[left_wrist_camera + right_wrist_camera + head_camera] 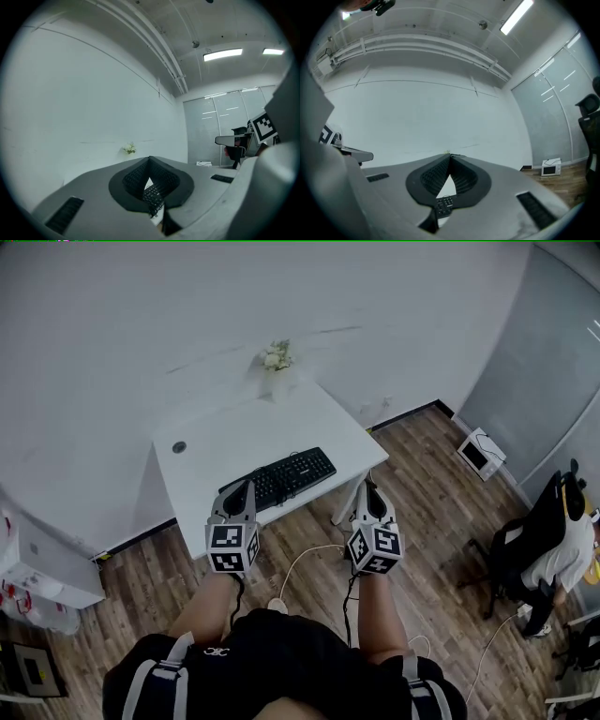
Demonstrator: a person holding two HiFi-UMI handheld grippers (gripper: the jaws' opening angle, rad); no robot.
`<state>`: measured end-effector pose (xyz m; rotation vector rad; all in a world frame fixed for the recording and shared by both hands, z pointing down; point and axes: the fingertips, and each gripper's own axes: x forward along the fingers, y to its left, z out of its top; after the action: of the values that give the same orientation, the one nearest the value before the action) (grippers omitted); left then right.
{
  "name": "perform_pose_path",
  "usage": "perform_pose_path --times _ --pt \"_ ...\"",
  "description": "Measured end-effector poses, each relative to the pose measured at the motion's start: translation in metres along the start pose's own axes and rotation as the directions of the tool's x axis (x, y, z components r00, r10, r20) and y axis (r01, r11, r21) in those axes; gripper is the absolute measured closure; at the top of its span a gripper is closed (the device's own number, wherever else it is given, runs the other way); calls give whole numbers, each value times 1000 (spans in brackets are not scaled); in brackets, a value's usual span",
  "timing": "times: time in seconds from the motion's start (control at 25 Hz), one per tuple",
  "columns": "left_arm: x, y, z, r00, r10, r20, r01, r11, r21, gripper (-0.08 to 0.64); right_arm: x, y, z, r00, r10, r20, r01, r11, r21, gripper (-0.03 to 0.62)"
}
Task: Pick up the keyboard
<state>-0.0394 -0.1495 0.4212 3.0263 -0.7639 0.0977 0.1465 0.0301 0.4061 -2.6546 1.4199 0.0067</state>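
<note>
A black keyboard (pixel 281 477) lies along the near edge of a small white desk (pixel 216 442). My left gripper (pixel 240 491) is held level just in front of the keyboard's left end, its jaws shut and empty. My right gripper (pixel 369 493) hovers off the desk's right front corner, also shut and empty. In the left gripper view a strip of the keyboard (pixel 153 193) shows below the closed left gripper (pixel 149 161). The right gripper view shows the keyboard's number pad (pixel 443 205) under the closed right gripper (pixel 450 158).
A white vase of flowers (pixel 276 365) stands at the desk's back edge by the wall. A round grommet (pixel 179 447) marks the desk's left side. Cables (pixel 305 563) trail on the wood floor. A seated person (pixel 565 554) and chair are at right, a small appliance (pixel 480 453) by the glass wall.
</note>
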Motion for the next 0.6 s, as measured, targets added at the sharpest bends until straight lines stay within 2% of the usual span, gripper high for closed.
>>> perform_pose_path --times 0.28,0.6 --pt "75 64 4 998 55 4 -55 998 -32 554 94 5 -4 1000 18 -1 -18 999 -30 588" --pt "129 102 2 997 75 -20 -75 997 -28 554 171 0 -20 999 29 -33 -28 1000 9 587"
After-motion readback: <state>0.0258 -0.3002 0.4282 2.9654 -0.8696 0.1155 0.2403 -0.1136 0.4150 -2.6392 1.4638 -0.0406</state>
